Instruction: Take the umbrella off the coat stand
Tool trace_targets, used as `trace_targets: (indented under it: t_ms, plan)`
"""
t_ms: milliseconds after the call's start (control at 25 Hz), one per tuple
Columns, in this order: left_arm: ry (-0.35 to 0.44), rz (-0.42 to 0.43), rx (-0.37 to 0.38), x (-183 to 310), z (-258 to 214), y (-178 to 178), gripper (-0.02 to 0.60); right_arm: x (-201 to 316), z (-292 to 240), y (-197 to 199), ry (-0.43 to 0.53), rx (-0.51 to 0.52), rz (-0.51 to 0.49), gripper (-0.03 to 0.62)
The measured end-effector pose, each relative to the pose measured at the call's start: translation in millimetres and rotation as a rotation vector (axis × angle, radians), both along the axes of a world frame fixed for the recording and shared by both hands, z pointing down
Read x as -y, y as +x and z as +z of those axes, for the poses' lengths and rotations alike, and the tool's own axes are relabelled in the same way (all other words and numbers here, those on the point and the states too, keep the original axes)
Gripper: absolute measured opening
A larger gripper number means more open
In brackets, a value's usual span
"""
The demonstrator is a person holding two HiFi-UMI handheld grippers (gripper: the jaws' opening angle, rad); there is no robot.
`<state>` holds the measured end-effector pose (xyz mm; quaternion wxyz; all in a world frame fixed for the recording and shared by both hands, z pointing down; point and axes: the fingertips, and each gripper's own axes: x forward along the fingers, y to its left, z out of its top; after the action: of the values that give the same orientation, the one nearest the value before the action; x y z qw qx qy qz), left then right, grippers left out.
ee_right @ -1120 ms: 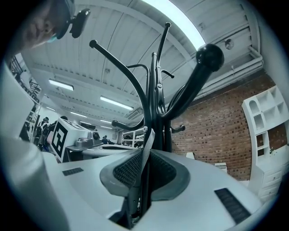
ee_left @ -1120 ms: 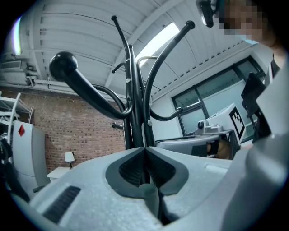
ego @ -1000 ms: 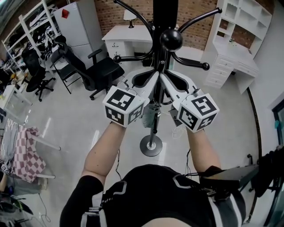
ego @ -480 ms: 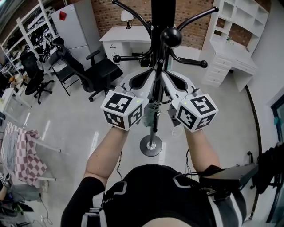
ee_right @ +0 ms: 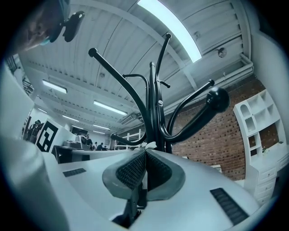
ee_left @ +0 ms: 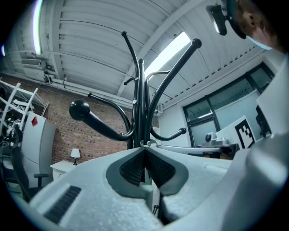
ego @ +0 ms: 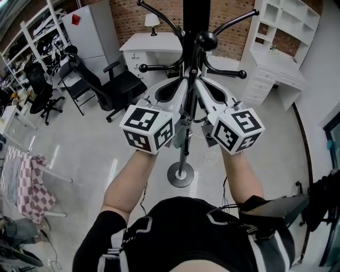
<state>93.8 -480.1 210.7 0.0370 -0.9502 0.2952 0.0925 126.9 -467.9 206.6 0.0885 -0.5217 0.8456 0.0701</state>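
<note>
Pale floor (ego: 79,154), brick wall (ego: 127,16), white desk (ego: 149,42) behind. Black coat stand (ego: 180,175) at centre. Grey folded umbrella (ego: 180,135) hanging against its pole, just below grippers. Left gripper (ee_left: 144,151), right gripper (ee_right: 146,153): jaws pressed together, empty.

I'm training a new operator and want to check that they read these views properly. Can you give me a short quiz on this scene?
1. True or false: the left tool's jaws stand wide apart.
2. Where does the right tool meet the left one? A: on the floor. B: at the stand. C: on the chair.
3. Fill in: the wall behind the stand is made of ___.
Key: 1 false; 2 B; 3 brick.
</note>
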Motion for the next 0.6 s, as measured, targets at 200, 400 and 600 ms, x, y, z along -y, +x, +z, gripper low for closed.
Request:
trace_targets:
  t_ms: [200,400,600]
  plan:
    - [0.008,-0.007,-0.012,-5.8,-12.6,0.0,0.011,-5.1,-13.1,0.0,0.025,0.004,0.008,0.011]
    - [0.006,-0.003,-0.024,-10.2,-20.8,-0.1,0.011,-7.2,-21.6,0.9,0.034,0.005,0.013,0.011]
    - [-0.003,-0.001,-0.038,-13.0,-28.0,-1.5,0.011,-9.4,-29.0,0.6,0.036,0.008,0.011,0.011]
